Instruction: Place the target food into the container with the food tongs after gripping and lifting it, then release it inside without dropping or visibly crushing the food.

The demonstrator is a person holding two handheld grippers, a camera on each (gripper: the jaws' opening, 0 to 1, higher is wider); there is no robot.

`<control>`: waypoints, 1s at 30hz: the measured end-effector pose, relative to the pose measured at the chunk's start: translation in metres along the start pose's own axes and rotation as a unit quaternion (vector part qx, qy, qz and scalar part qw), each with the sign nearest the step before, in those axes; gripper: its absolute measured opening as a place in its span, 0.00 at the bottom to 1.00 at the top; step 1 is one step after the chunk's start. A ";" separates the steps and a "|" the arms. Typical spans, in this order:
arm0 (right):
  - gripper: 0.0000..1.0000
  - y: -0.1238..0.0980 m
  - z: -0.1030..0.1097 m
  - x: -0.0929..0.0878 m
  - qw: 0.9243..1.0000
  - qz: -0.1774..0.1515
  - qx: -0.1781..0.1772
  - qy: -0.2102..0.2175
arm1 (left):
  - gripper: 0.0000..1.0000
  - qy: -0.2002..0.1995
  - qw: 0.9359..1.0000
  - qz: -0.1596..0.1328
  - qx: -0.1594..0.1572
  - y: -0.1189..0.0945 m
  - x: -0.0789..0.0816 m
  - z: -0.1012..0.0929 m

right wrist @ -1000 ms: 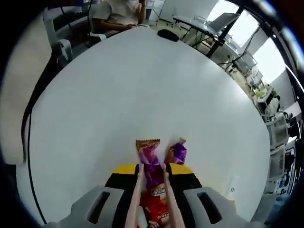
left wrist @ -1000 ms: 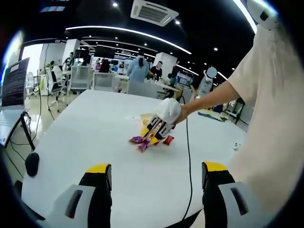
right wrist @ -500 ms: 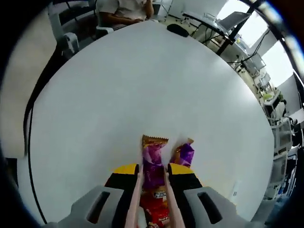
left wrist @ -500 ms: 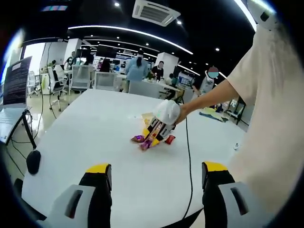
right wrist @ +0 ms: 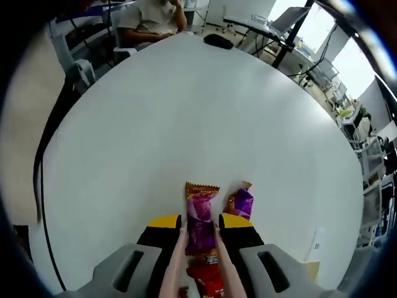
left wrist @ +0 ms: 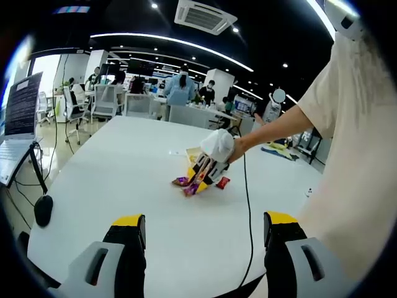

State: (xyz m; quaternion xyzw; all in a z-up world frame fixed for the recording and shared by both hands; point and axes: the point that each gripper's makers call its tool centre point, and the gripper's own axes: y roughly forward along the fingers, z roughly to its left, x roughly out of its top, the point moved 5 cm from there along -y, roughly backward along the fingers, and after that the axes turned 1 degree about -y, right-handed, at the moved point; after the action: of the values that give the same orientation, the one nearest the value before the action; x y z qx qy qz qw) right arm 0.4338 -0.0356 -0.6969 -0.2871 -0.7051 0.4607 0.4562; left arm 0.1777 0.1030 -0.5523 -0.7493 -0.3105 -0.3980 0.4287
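Right gripper (right wrist: pixel 198 233) squeezes the tongs (right wrist: pixel 178 261) onto a purple snack packet (right wrist: pixel 200 214), long axis running straight ahead, seemingly just above the desk (right wrist: pixel 155 124). Left gripper (left wrist: pixel 205 248) idle, jaws apart.

Table (right wrist: pixel 186 112): smooth matt white top. Purple snack packet (right wrist: pixel 200 217): glossy crinkled foil, gold crimped end; second purple packet (right wrist: pixel 240 202) likewise shiny. Red packet (right wrist: pixel 208 279): glossy plastic film. Tongs (right wrist: pixel 176 264): smooth pale plastic. Cable (left wrist: pixel 247 205): black, rubbery. Sleeve (left wrist: pixel 347 105): beige matt cloth
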 end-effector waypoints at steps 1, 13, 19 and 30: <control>0.23 0.000 -0.001 -0.001 1.000 -0.002 -0.001 0.010 | 0.78 0.000 1.000 0.000 -0.001 0.000 0.000 0.000; 0.23 -0.003 -0.001 -0.009 0.996 -0.017 -0.021 0.080 | 0.77 -0.001 1.000 0.001 -0.006 0.003 -0.001 -0.001; 0.21 -0.005 0.002 -0.012 0.991 -0.027 -0.046 0.123 | 0.77 0.000 1.000 0.001 -0.007 0.003 0.000 -0.002; 0.20 -0.007 0.007 -0.015 0.980 -0.048 -0.063 0.181 | 0.77 0.006 1.000 0.002 -0.012 0.004 0.003 -0.003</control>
State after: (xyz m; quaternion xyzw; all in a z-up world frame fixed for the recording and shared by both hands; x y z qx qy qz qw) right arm 0.4344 -0.0537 -0.6970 -0.3596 -0.6514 0.3328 0.5792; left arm 0.1810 0.0994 -0.5507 -0.7526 -0.3013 -0.4056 0.4222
